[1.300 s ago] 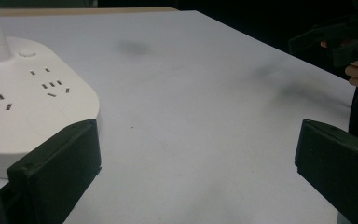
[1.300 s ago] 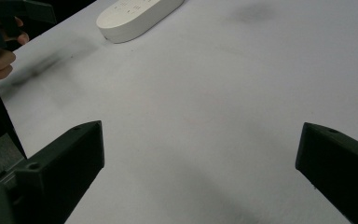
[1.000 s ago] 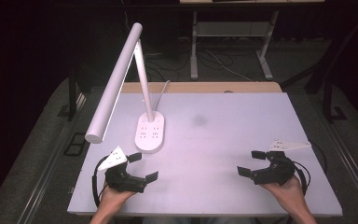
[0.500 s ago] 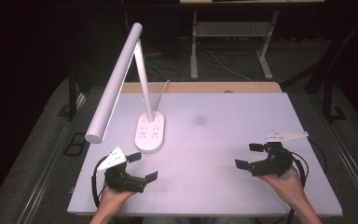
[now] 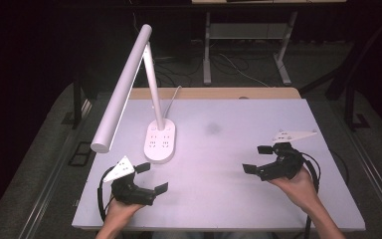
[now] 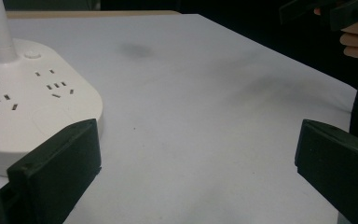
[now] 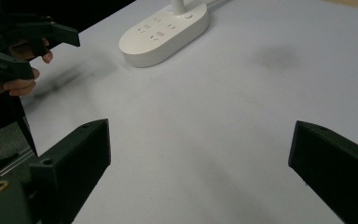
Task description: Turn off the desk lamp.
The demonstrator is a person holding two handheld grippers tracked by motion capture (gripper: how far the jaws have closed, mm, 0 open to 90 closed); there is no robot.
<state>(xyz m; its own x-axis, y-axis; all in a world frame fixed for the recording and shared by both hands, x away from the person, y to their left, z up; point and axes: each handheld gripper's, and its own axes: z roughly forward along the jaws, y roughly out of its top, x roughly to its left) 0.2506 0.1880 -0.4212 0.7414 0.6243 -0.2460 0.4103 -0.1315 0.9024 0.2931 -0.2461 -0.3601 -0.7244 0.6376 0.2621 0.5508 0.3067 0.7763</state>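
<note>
A white desk lamp [image 5: 129, 84] stands on the table's left half, its oval base [image 5: 159, 142] carrying power sockets. My left gripper [image 5: 151, 178] rests near the front left edge, just in front of the base, jaws wide open and empty. In the left gripper view the lamp base [image 6: 28, 102] sits close beside the left jaw. My right gripper [image 5: 258, 159] hovers at the front right, open with nothing between its jaws. The right gripper view shows the base [image 7: 165, 30] farther off and the other hand's gripper [image 7: 25, 44] at upper left.
The white tabletop [image 5: 229, 199] has a faint dark smudge [image 5: 212, 128] near its middle. The lamp's long head [image 5: 122, 92] overhangs the left side. A wooden strip [image 5: 214, 92] runs along the far edge; desk legs and cables lie on the floor beyond.
My right gripper has drifted slightly right and forward, lifting a little. The left gripper has barely moved. Both stayed open.
</note>
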